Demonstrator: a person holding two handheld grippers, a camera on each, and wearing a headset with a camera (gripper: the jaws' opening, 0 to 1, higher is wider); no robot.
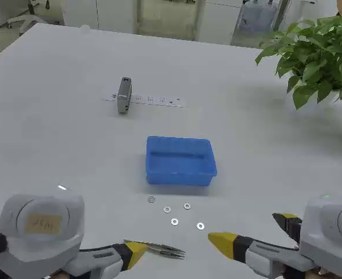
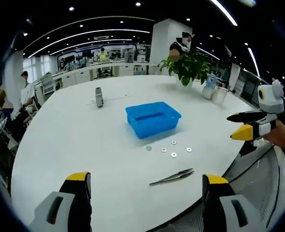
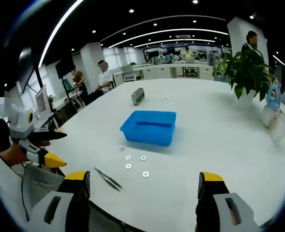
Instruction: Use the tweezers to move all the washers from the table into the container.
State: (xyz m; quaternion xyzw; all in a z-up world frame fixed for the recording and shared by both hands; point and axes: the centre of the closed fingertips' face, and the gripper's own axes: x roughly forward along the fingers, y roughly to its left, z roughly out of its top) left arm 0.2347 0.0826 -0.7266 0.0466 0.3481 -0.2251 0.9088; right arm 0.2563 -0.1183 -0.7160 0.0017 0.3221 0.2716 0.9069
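Tweezers (image 1: 162,249) on table (image 1: 72,145) | just ahead of left hand-held gripper (image 2: 146,181)

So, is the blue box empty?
Empty: the box shows a bare blue floor; five washers lie on the table beside it.

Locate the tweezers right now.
Head view: the tweezers lie flat on the table near its front edge, just left of and nearer than the five washers.
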